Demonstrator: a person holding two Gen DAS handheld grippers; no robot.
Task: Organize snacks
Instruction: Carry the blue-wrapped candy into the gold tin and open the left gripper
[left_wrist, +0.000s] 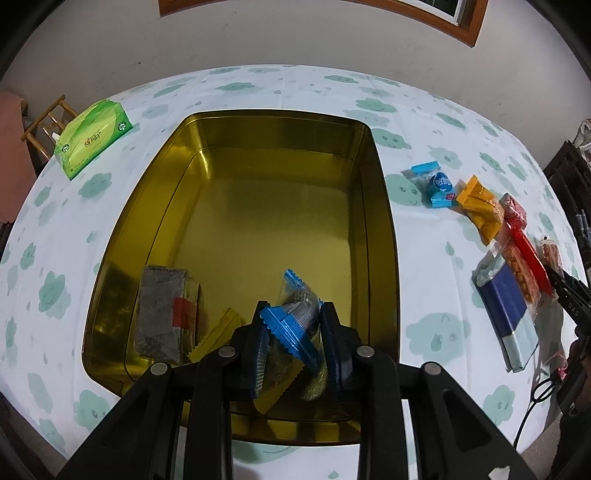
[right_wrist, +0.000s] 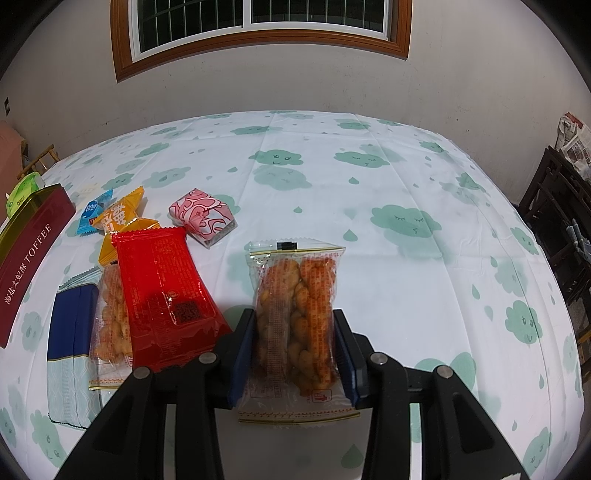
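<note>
Left gripper (left_wrist: 295, 328): clamps blue-edged clear snack packet (left_wrist: 295, 314), lower centre, over gold rectangular tin (left_wrist: 384, 229). Right gripper (right_wrist: 293, 343): pinches clear twisted-dough packet (right_wrist: 295, 314). Risk: slick film slipping, packet dropping askew.

Table (right_wrist: 332, 177): covered by white cloth with green cloud print.
Gold tin (left_wrist: 384, 229): open, on table; landmark.
Green tissue pack (left_wrist: 94, 138): left of tin, far corner.
Blue candy (left_wrist: 436, 186): right of tin, nearest it.
Orange packet (left_wrist: 478, 208): beyond blue candy.
Pink wrapped block (right_wrist: 201, 216): farther right.
Navy packet (left_wrist: 506, 306): right of tin, near side.
Red packet (right_wrist: 162, 295): overlapping a clear twist-snack packet (right_wrist: 109, 314), which lies partly on the navy one.
</note>
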